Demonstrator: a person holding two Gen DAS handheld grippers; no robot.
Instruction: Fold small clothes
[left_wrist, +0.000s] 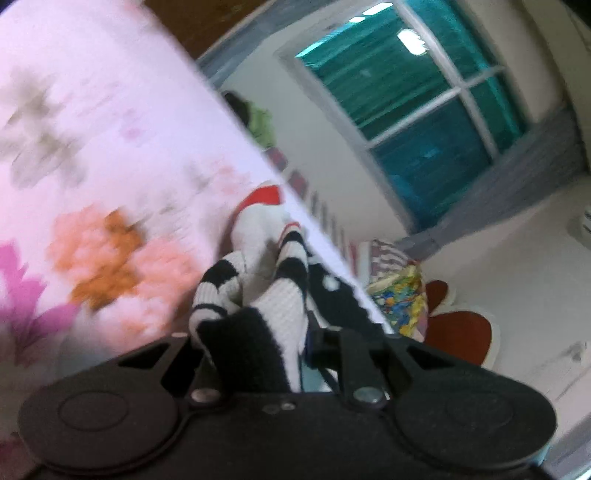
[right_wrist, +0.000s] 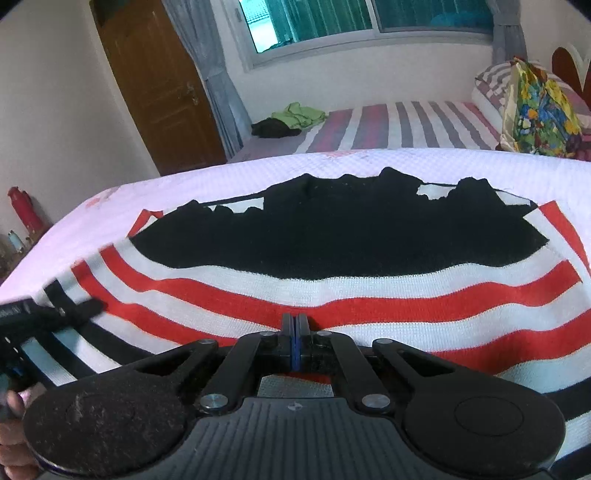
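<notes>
Green clothes (right_wrist: 299, 114) and patterned bag (right_wrist: 539, 110) lie beyond sweater (right_wrist: 332, 295).

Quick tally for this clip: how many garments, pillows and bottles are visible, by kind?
Striped knit garment, held by both tools: 1
Loose clothes on the far bed, green and black: 2
Pillows, striped and floral: 2
Red bottle: 1
Total: 6

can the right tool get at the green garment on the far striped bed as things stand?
Probably not. The right tool is shut on the striped sweater spread on the near white cover. The green garment lies well beyond, on the striped bed, so it would have to let go and travel first.
</notes>
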